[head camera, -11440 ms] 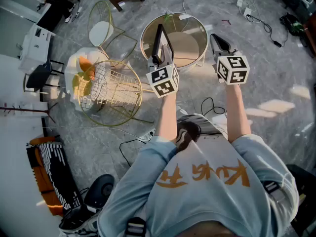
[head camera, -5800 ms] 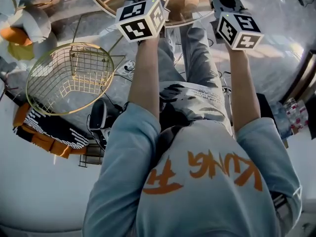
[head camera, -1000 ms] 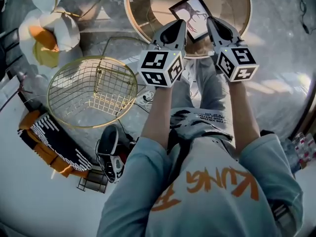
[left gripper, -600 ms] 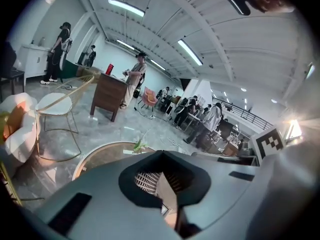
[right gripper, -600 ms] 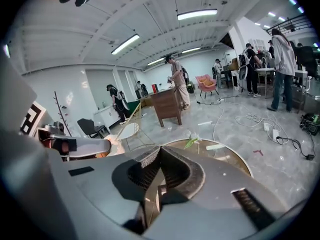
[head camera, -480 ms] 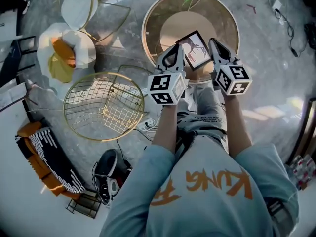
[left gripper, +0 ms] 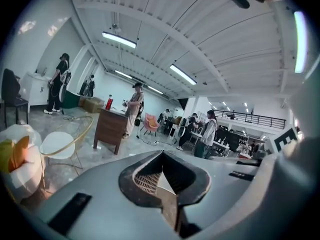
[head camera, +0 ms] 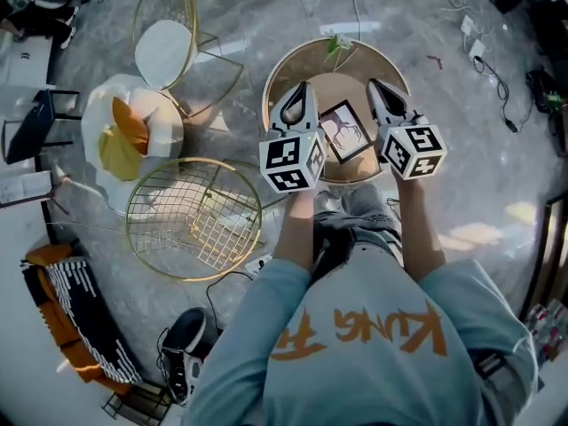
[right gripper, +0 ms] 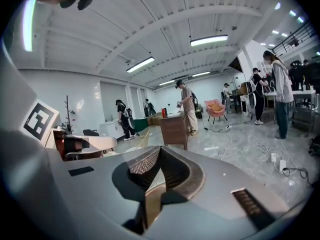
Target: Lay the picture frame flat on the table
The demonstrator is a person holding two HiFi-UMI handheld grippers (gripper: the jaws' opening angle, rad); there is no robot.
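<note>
The black picture frame lies flat, picture side up, on the round gold-rimmed table. My left gripper hovers just left of the frame and my right gripper just right of it. Neither touches it. In the left gripper view the left gripper is shut with nothing between its pads. In the right gripper view the right gripper is likewise shut and empty. Both point out over the room.
A gold wire basket chair stands left of my legs, beside a white and yellow cushion and a white-seated chair. Cables trail over the floor. Several people and a wooden desk are farther off.
The head view has pulled back, so the table looks smaller and farther away. The frame stays flat. Both grippers now flank it instead of crowding its near edge.
</note>
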